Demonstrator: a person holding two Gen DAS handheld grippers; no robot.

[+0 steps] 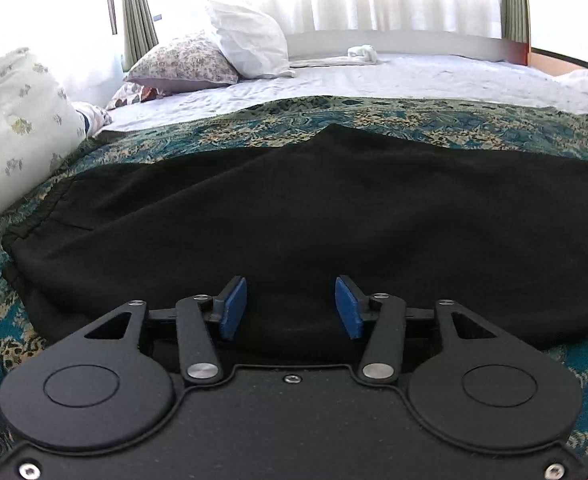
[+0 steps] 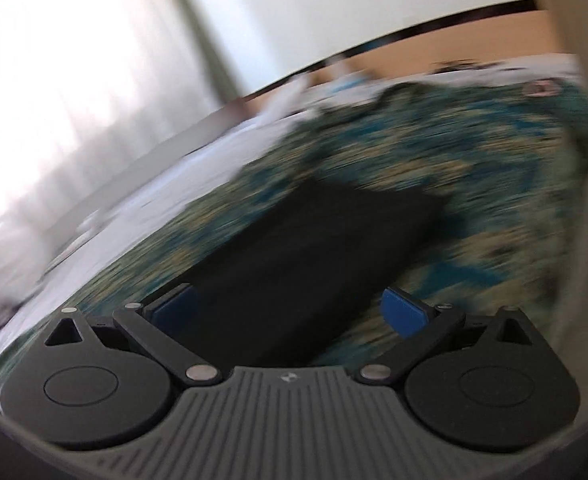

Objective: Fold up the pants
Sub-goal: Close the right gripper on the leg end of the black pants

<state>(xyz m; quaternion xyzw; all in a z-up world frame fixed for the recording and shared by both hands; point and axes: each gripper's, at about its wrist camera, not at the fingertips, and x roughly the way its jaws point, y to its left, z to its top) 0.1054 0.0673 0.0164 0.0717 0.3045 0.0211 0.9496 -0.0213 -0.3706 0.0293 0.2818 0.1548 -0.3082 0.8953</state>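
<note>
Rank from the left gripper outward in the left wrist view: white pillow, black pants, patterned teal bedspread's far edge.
1. black pants, right under the left gripper, centre.
2. patterned teal bedspread, far edge just past the pants.
3. white pillow, propped far back, left of centre.

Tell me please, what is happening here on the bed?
A person is folding black pants spread on a teal patterned bedspread, holding a gripper in each hand. The left gripper is open over the pants' near edge, gripping nothing. The right gripper is open too, above the pants; its view is motion-blurred.
</note>
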